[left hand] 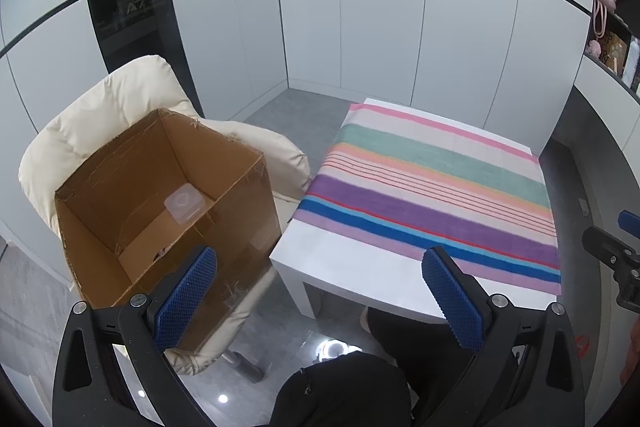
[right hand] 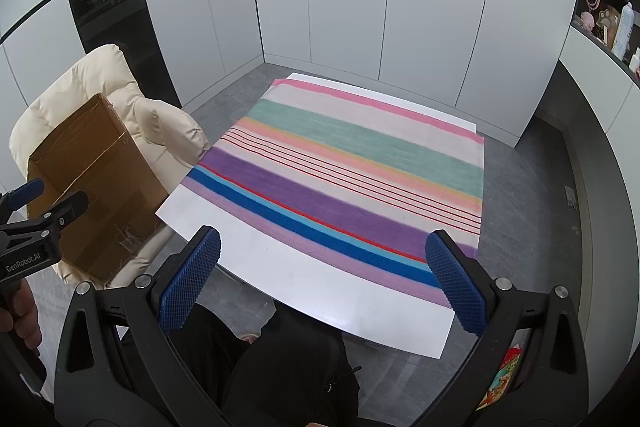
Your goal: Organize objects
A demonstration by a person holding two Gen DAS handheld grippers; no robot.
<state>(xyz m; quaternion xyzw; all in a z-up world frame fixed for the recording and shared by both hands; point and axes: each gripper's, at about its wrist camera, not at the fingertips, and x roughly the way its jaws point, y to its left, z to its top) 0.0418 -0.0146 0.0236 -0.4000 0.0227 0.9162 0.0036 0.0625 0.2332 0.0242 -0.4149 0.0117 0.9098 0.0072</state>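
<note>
- Left wrist view: the left gripper (left hand: 320, 291) hangs with fingers spread wide and nothing between them, above the gap between box and table. The box (left hand: 168, 203) sits open on a cream chair (left hand: 100, 115) — a clear container (left hand: 184, 205) lies on its bottom.
- Right wrist view: the right gripper (right hand: 322, 281) is spread and empty too, over the near edge of the white table (right hand: 304, 283), where a striped cloth (right hand: 348, 179) lies flat.

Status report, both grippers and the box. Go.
Left gripper open, empty; right gripper open, empty. Cardboard box on cream chair, one clear plastic container inside. Striped cloth on white table; nothing blocking.
</note>
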